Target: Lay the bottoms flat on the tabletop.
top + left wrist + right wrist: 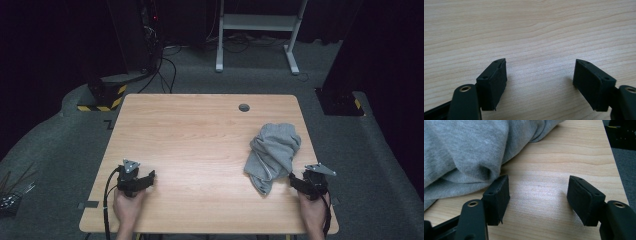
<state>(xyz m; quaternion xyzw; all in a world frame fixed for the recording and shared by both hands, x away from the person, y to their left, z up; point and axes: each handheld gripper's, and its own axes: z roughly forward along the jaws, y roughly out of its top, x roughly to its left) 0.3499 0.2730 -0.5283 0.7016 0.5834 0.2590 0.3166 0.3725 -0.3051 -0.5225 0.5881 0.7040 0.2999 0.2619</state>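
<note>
- The right gripper (295,181) sits low at the near right corner of the desk (200,145), jaws spread wide and holding nothing. A crumpled grey garment (272,155) lies just ahead of it and toward its inner side.
- In the right gripper view the right gripper (537,195) has bare wood between its pads, and the grey garment (466,152) bulges in just beyond the left-hand pad, close to it or perhaps brushing it; which, I cannot tell.
- The left gripper (148,176) rests at the near left of the desk, well apart from the garment. Its own view shows the left gripper (540,75) also wide open, with plain desk (529,30) grain ahead of it.
- Judgement: the work looks to be at its start, the approach to the cloth, with no grasp made yet. The next move would call for the right gripper to shift toward the near edge of the fabric, get a fold between the pads, and close; the left would have to cross the desk to help.
- The high view gives the garment's whole heap and both hands' spacing. The right gripper view gives the knit and the near hem. Past the desk, the high view takes in a grommet hole (244,107), floor cables and a white frame (257,30).
</note>
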